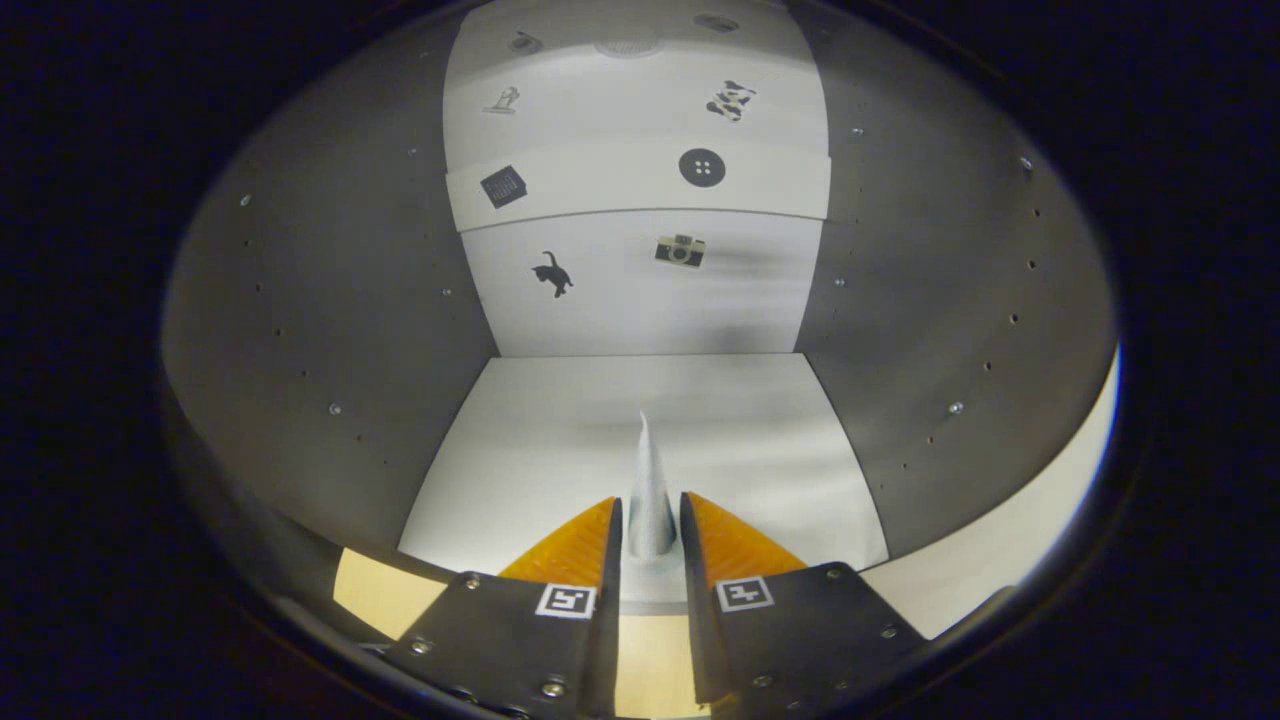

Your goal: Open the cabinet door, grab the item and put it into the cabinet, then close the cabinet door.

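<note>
View along the tool into the open cabinet. The tool's 2 fingers are nearly closed, w/ only a narrow gap, and both press the sides of a slim, pale grey item that stands between them and tapers to a fine tip pointing fwd into the cabinet. The item is thus held in the tool, over the front part of the white cabinet floor; its base sits between the pads, the tip reaching past them. Whether the base touches the floor cannot be told. Back panel carries small stickers, incl. a cat and a camera; a shelf edge crosses above. Handling (judgement): item looks light and rigid, prob. hard plastic or similar, w/ a smooth, sloped wall that could slip upward out of a squeeze; best hold is low, at the wide base, approx. as now. Thin tip is the fragile part; keep it off the walls.
</note>
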`<control>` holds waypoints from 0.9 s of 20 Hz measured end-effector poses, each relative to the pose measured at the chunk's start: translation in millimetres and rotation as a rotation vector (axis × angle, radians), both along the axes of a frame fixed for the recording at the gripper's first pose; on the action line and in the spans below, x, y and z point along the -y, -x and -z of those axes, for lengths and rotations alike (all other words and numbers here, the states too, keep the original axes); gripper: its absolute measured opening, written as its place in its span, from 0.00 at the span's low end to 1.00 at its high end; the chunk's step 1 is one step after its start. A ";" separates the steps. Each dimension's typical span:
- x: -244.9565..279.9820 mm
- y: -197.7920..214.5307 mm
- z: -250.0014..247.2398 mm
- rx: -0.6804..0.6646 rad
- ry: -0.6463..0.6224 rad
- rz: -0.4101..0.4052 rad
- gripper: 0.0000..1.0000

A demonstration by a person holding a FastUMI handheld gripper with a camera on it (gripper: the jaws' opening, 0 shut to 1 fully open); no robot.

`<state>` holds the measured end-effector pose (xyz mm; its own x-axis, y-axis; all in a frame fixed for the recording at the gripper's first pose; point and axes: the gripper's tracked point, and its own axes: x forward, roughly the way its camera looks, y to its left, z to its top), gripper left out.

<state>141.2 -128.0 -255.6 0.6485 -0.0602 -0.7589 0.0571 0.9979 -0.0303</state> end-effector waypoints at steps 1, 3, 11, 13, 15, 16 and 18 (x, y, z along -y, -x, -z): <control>-0.8 -1.2 -2.2 0.015 0.000 -0.001 0.29; -0.8 -1.0 -9.4 0.051 0.007 -0.005 0.30; 3.1 22.3 -91.5 0.337 -0.006 -0.019 0.29; 6.2 39.1 -114.2 0.398 0.006 -0.014 0.29; 9.8 62.4 -138.2 0.452 0.021 -0.004 0.29; 10.9 74.6 -150.8 0.477 0.026 0.000 0.29; 14.3 98.7 -171.3 0.523 0.039 0.010 0.29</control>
